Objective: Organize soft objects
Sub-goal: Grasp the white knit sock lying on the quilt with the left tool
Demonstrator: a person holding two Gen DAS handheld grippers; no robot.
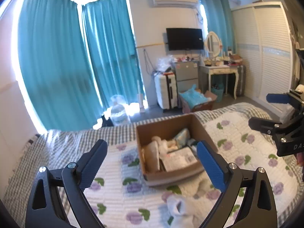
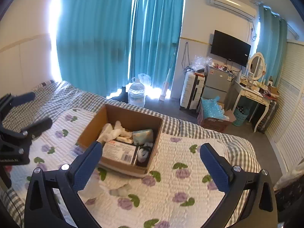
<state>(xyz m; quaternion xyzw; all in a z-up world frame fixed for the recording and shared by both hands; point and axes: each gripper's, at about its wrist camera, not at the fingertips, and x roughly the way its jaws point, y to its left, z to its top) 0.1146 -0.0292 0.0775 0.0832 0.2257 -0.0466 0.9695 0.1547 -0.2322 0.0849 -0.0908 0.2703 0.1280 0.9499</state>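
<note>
A brown cardboard box (image 1: 199,127) (image 2: 131,116) sits on the floral quilt of the bed. It holds white soft items (image 2: 112,132), a pale blue pack (image 2: 143,135), a flat labelled packet (image 2: 119,152) and a small dark-and-white item. A white sock-like item (image 1: 178,207) (image 2: 119,189) lies on the quilt in front of the box. My left gripper (image 1: 152,163) is open and empty above the quilt, near the box. My right gripper (image 2: 152,161) is open and empty above the box's near edge. Each gripper shows at the edge of the other's view.
The bed has a white quilt with purple flowers (image 2: 180,171) over a grey checked sheet (image 1: 62,140). Beyond the bed stand teal curtains, a water jug (image 2: 135,93), a white suitcase (image 2: 191,91), a small fridge, a dressing table (image 2: 254,95) and a wardrobe.
</note>
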